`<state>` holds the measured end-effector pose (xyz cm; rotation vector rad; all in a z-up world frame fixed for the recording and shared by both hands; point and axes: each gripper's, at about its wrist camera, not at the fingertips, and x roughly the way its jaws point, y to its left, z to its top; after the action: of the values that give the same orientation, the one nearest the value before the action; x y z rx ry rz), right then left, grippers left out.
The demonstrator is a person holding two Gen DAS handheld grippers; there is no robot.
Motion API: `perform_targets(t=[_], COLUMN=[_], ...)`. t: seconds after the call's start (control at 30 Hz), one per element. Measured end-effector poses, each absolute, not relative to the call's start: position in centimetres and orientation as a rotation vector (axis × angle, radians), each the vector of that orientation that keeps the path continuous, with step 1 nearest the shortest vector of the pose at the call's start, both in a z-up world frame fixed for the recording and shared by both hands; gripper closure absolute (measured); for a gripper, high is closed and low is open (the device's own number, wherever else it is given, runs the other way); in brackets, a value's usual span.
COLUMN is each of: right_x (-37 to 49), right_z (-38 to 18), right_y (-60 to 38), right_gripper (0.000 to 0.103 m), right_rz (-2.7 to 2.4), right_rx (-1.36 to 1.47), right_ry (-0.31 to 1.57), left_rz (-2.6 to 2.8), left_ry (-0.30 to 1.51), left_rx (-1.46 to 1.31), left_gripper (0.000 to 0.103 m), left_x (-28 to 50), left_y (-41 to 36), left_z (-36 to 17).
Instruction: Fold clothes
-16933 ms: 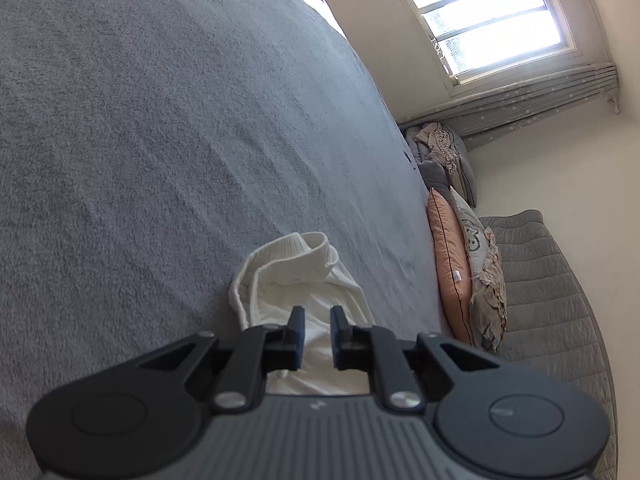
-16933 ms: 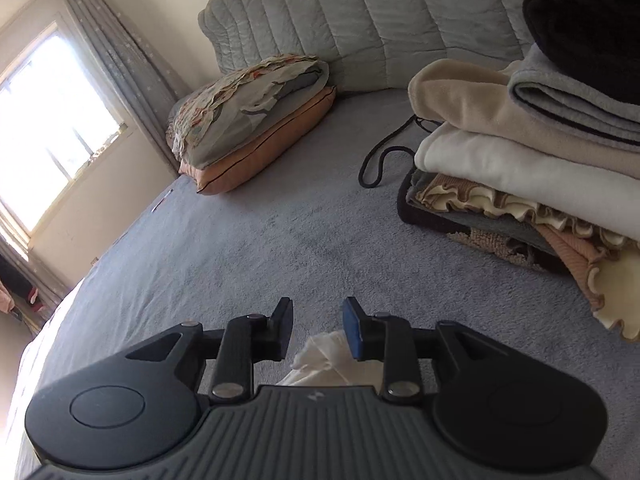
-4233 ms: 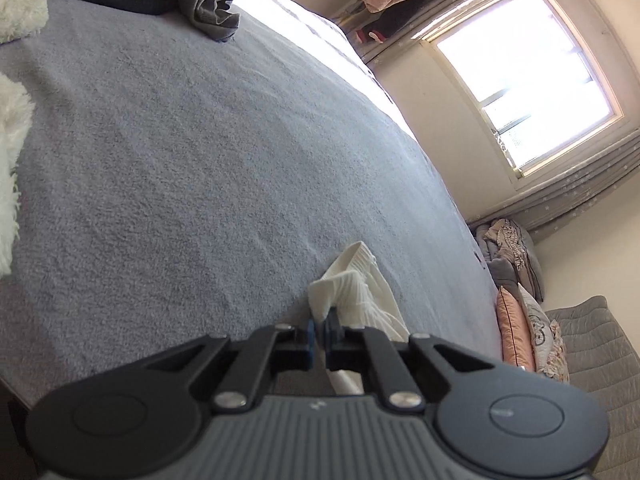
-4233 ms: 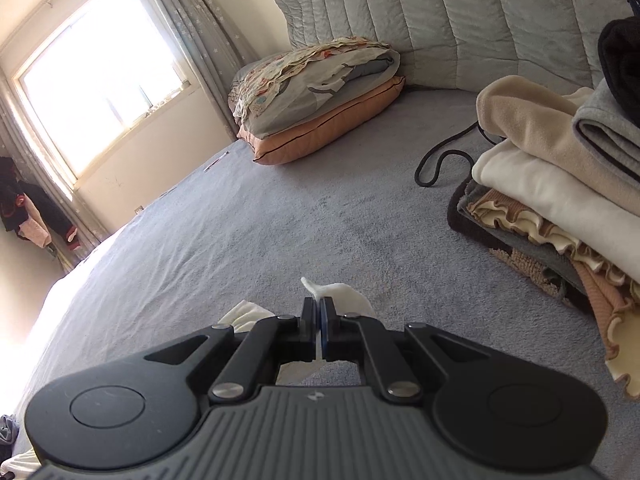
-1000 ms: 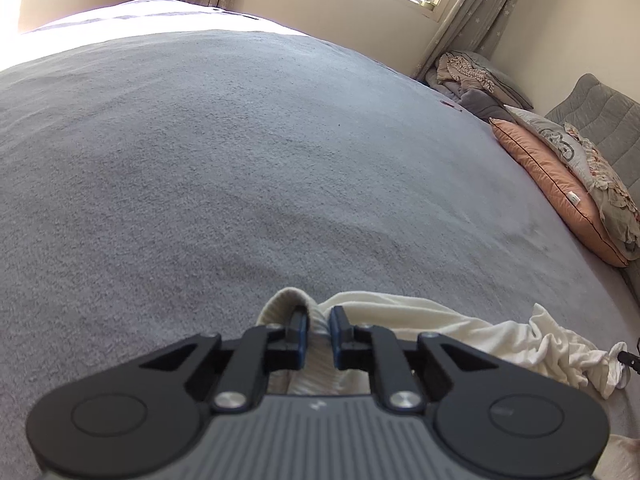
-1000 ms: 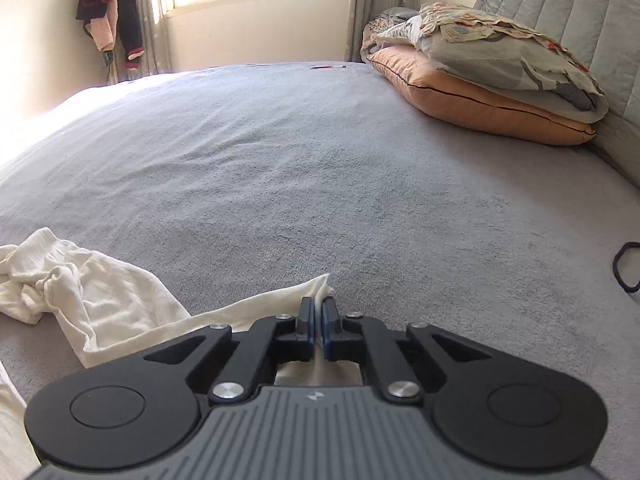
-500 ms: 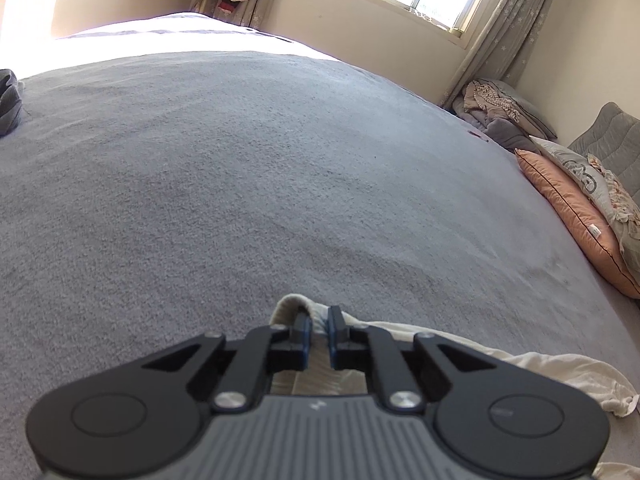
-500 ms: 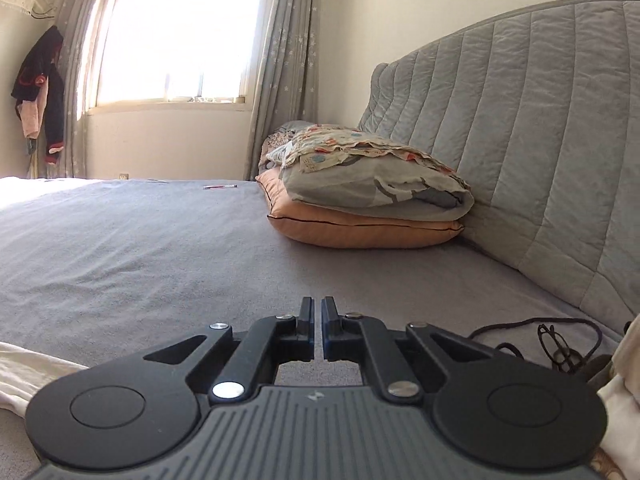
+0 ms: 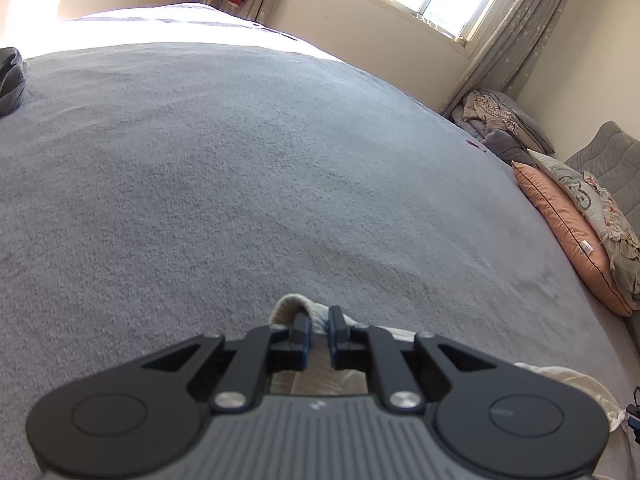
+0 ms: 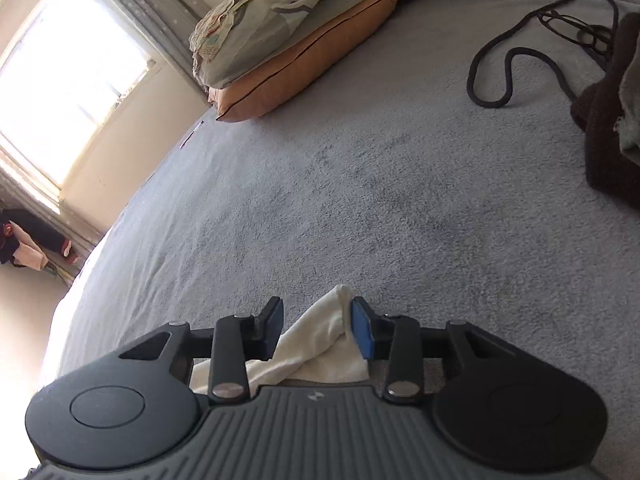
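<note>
A cream garment [image 9: 316, 320] is shown lying on the grey bed cover [image 9: 240, 168]. Its ribbed edge is clamped in the left gripper [image 9: 319, 326]. The right gripper [image 10: 316, 322], jaws just parted, stands released with a cloth corner loose between them. Stacked pillows [image 10: 296, 36] lie beyond.

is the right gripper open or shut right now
Open. The right gripper has just been opening; the white cloth lies loosely in the gap between its fingers.
</note>
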<state>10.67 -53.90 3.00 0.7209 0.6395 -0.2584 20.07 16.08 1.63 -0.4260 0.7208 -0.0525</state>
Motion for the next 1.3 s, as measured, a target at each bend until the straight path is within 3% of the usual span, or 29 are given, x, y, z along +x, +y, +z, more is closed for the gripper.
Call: perform_targets(t=[0.03,0.17,0.37,0.57,0.73,0.8,0.87,1.0,1.3], right_x=[11.1,11.3,8.5,10.4,9.2,8.8,8.3,9.3,9.5], right_z=[3.4,5.9,11.5,5.9,4.4,4.9,4.9,3.2,3.7], right_y=[-52.9,-51.0,-50.4,-52.6,-54.5,-55.2,-55.9,-56.1,-54.6], right_gripper=[0.092,0.092,0.095,0.090,0.086,0.063,0.055,0.057,0.061], right_rz=[-0.274,-0.279,-0.145,-0.306,-0.377,-0.376,-0.341,-0.268,-0.252], right_rx=[0.630,0.449,0.314,0.241,0.357,0.415,0.532,0.685,0.755], right_ry=[0.663,0.565,0.228,0.573,0.600,0.577,0.554,0.697,0.735], left_rz=[-0.052,-0.052,-0.049,-0.048,-0.045,-0.046,-0.046,-0.047,-0.046], left_ry=[0.720,0.718,0.711,0.712,0.716,0.716,0.716,0.712,0.716], left_rx=[-0.427,-0.432,-0.441,-0.443,-0.463,-0.466,-0.463,-0.460,-0.475], left_gripper=[0.093,0.093,0.093,0.093,0.093,0.093,0.093,0.093,0.093], left_x=[20.1,20.1,20.0,19.9,20.1,20.0,20.0,19.9,19.9], left_y=[16.1,16.3,16.2,16.1,16.6,16.6,16.5,16.3,16.6], left_z=[1.7,1.7,1.7,1.7,1.4,1.4,1.4,1.6,1.5])
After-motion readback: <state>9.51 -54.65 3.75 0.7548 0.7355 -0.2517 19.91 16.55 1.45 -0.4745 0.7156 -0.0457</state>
